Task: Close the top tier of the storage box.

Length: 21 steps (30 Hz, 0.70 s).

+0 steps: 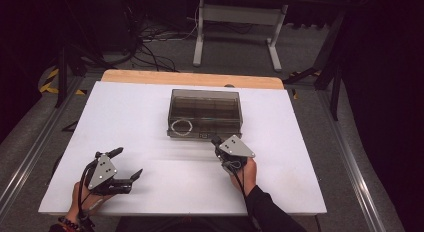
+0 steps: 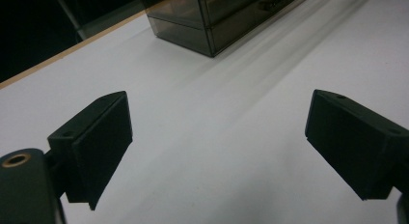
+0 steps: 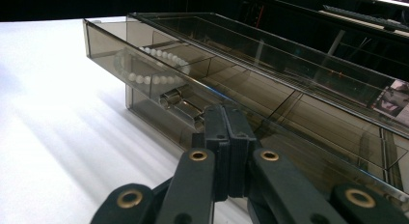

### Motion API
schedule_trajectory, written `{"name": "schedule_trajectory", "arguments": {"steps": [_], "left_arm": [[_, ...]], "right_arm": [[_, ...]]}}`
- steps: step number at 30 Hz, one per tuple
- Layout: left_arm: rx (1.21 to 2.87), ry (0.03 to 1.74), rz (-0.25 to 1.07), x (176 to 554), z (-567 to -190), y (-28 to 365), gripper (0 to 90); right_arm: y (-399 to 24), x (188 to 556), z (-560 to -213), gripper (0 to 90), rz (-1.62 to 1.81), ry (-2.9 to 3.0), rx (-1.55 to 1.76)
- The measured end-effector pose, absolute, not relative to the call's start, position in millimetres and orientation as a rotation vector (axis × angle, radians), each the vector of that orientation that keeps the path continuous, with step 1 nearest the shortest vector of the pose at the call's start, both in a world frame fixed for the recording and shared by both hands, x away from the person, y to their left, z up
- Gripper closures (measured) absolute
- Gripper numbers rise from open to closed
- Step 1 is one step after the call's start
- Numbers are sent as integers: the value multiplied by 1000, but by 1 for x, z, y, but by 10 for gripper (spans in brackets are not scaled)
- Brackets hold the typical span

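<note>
A smoky see-through drawer box [image 1: 205,106] stands at the middle back of the white table [image 1: 130,117]. Its upper drawer [image 3: 103,45] is slid out a little and holds a white bead bracelet [image 1: 181,126] [image 3: 155,65]. My right gripper [image 1: 216,140] [image 3: 225,113] is shut, its tips right at the box's front, just right of a small clear handle [image 3: 181,105]; nothing shows between the jaws. My left gripper [image 1: 130,161] [image 2: 219,137] rests at the near left, jaws wide open over bare table, with the box [image 2: 212,21] far ahead of it.
A wooden strip [image 1: 192,78] runs along the table's far edge. Beyond it a white desk frame [image 1: 240,22] and loose cables [image 1: 150,37] sit on the floor. Metal rails [image 1: 30,152] flank the table on both sides.
</note>
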State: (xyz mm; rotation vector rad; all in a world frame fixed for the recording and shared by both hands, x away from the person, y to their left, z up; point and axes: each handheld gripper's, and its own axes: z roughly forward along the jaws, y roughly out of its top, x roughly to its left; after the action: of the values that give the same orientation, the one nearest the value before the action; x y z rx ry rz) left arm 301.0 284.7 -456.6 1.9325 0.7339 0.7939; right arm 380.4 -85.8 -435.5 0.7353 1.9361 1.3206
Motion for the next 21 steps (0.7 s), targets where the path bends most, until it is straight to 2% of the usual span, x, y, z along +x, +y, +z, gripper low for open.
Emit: {"name": "schedule_trajectory", "arguments": {"steps": [21], "left_arm": [[1934,737,788,301,-457,285,98]], "right_arm": [[-82,388,-434,900,1316,1903,760]]}}
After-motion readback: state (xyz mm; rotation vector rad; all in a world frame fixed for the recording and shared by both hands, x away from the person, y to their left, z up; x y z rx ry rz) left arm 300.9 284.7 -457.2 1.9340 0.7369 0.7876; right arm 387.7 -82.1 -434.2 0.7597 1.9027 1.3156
